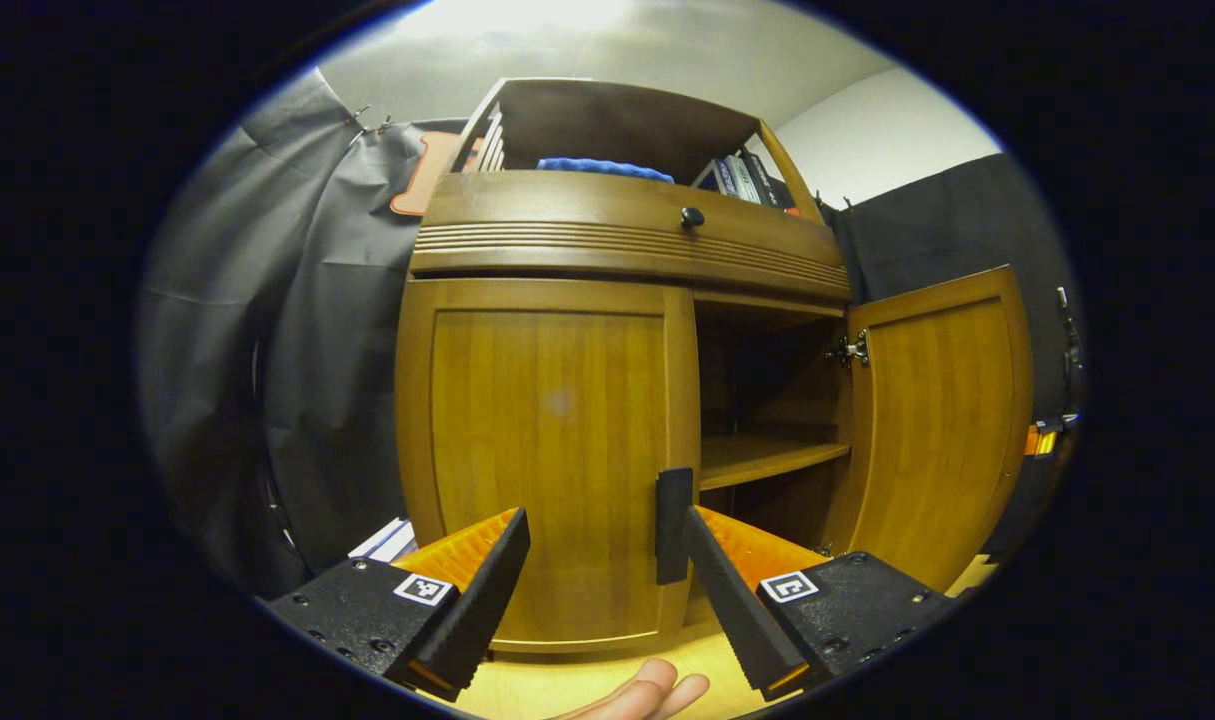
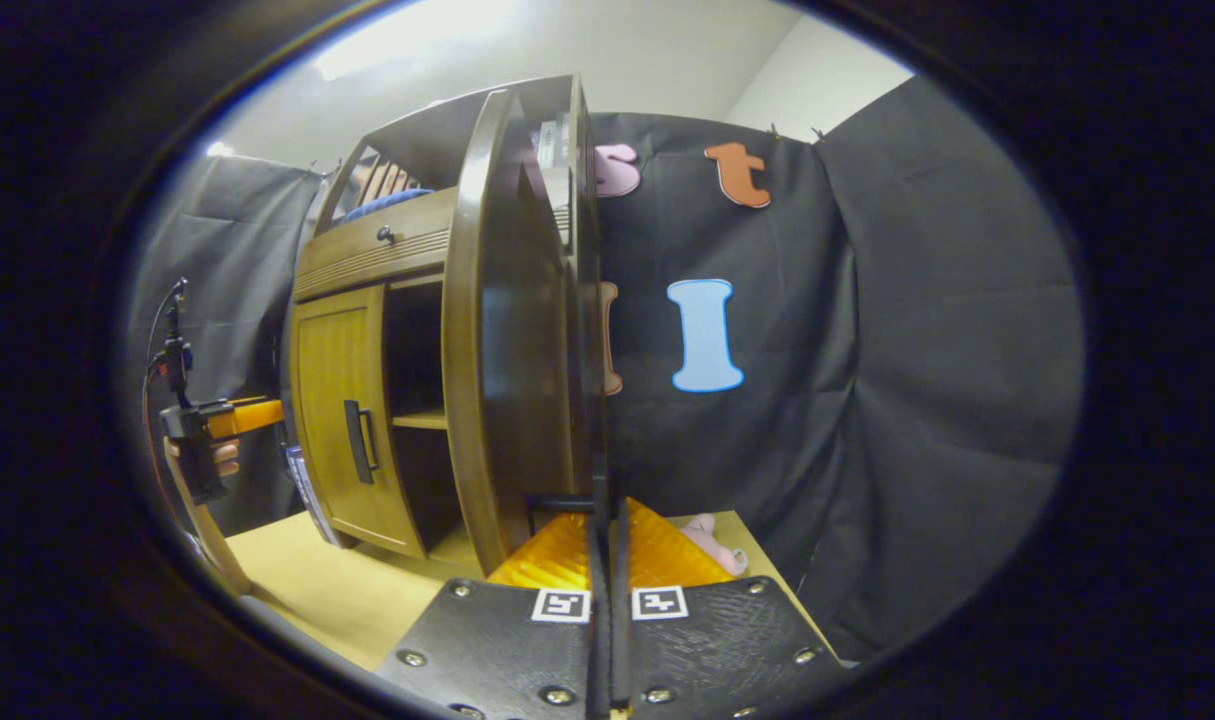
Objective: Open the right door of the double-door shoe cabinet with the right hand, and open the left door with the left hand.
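In the left gripper view my left gripper has its fingers spread wide, holding nothing, in front of the shoe cabinet that stands on the worktop. The left door is shut, at about 12 o'clock from my fingers, and its dark handle sits just inside my right-hand finger at 1 o'clock; I cannot tell whether they touch. The right door stands swung open at 2 o'clock, showing the shelf inside. A fingertip of a hand shows at 6 o'clock.

In the right gripper view my right gripper has its fingers pressed nearly together on the edge of the right door, which rises edge-on at 12 o'clock. The left gripper shows far off at 9 o'clock, near the left door.
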A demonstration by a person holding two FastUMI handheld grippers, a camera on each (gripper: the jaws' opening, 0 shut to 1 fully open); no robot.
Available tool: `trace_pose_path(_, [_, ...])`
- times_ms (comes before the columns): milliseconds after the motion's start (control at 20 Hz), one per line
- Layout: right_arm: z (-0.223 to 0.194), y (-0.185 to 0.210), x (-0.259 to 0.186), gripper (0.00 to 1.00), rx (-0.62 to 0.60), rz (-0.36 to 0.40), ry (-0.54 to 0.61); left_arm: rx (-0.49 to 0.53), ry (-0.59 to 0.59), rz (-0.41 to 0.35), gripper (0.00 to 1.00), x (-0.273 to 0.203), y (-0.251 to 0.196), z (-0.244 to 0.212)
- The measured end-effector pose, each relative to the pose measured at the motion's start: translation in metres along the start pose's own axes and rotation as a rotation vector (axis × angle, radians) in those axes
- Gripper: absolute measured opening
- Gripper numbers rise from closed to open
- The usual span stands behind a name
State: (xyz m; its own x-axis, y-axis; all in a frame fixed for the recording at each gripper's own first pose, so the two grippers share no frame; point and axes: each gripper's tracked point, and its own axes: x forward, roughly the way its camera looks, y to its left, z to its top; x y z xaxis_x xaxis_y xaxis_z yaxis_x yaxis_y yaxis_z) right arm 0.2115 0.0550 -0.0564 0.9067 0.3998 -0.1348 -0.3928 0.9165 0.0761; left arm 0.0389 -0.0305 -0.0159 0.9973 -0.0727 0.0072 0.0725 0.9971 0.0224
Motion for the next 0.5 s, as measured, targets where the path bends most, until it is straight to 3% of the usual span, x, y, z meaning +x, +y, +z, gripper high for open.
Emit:
trace_pose_path(400, [-0.009, -0.01, -0.021, 0.02, -0.081, -0.044, 0.017, -0.049, -0.024, -0.027, 0.95, 0.047, -0.019, -0.025])
trace_pose_path(500, [-0.01, -0.016, -0.032, 0.22, -0.114, -0.08, 0.004, -0.072, -0.051, -0.093, 0.94, 0.055, -0.035, -0.029])
